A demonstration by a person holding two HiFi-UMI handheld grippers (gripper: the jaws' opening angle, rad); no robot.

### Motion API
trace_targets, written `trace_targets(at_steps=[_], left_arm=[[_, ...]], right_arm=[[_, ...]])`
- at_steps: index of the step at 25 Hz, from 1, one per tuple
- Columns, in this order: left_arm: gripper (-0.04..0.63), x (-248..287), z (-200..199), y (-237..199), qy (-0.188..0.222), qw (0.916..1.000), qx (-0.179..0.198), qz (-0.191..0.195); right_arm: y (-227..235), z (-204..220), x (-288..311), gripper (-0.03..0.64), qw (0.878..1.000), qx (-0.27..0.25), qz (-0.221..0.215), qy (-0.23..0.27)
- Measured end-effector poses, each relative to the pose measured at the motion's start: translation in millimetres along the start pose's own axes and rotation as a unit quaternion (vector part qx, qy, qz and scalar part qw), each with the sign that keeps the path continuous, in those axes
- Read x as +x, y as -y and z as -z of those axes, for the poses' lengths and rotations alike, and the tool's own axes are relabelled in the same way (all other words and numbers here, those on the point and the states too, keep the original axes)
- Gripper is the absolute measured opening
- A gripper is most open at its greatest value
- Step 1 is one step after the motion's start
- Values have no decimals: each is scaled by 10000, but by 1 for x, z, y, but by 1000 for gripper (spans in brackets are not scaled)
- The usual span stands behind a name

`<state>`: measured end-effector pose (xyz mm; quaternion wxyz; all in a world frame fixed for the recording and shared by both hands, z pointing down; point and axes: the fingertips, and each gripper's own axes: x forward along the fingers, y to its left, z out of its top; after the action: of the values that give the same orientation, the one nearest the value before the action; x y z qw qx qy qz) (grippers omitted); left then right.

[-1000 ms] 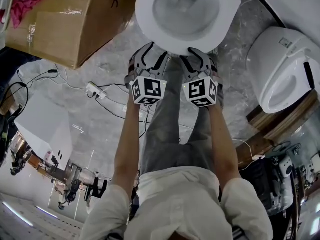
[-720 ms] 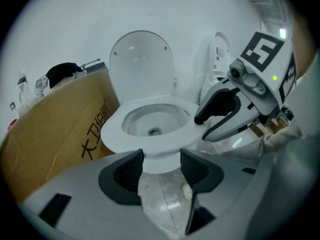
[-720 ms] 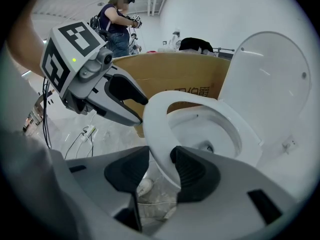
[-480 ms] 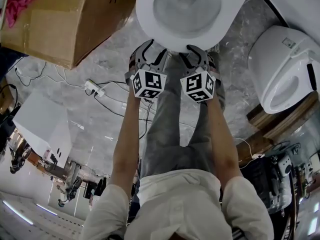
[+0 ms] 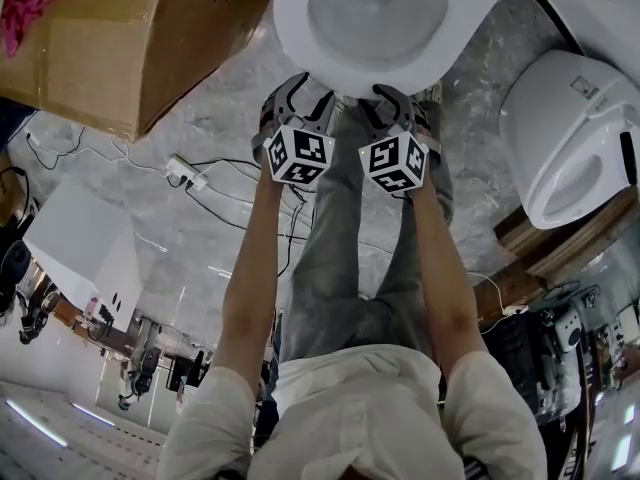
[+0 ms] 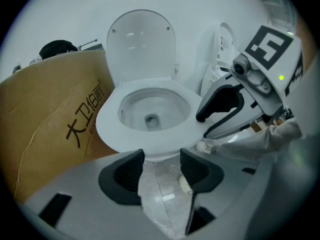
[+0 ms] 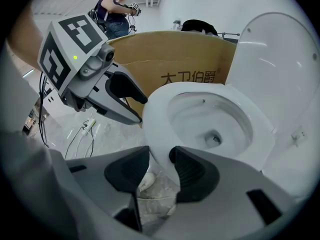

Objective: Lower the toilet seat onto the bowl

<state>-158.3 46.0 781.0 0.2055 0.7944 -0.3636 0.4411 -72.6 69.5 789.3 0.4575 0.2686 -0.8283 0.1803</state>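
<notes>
The white toilet [image 5: 300,28] stands at the top of the head view. Its seat ring [image 6: 107,124] lies flat on the bowl, and the lid [image 6: 142,46] stands upright behind it. Side by side, both grippers hover at the bowl's front edge. My left gripper [image 6: 162,166] is open, with floor showing between its jaws just short of the rim. Also open, my right gripper [image 7: 160,164] has the seat's front edge [image 7: 155,114] right at its jaw tips. In the head view the left gripper [image 5: 300,93] and right gripper [image 5: 395,98] sit under the rim.
A big cardboard box [image 5: 120,48] stands close to the toilet's left. A second white toilet [image 5: 570,138] lies at the right. A power strip with cables [image 5: 185,173] trails on the marble floor at the left. Another person [image 7: 117,9] stands far off.
Both grippers have edged forward toward the bowl's front rim and tilted a little. Their jaws stay open, and the seat and lid have not moved.
</notes>
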Motion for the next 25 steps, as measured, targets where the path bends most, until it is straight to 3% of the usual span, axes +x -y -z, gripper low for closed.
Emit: trace_targets(at_steps=[10, 12, 13, 14, 17, 25], left_arm=[[245, 24, 18, -2, -256, 9995, -157, 39], [241, 29, 18, 0, -239, 9995, -177, 58], [236, 32, 14, 1, -199, 9996, -155, 83], [233, 35, 10, 3, -165, 9997, -109, 114], [232, 48, -2, 6, -139, 9997, -96, 172], [213, 58, -3, 8, -147, 9991, -291, 275]], right_arm=[[2, 14, 21, 153, 9998, 83, -121, -148], [9, 18, 23, 143, 9997, 167, 43, -180], [19, 20, 22, 102, 9991, 266, 263, -198], [31, 23, 21, 12, 9977, 398, 498, -219], [59, 23, 21, 8, 9946, 726, 703, -219], [61, 22, 25, 8, 9954, 669, 640, -240]])
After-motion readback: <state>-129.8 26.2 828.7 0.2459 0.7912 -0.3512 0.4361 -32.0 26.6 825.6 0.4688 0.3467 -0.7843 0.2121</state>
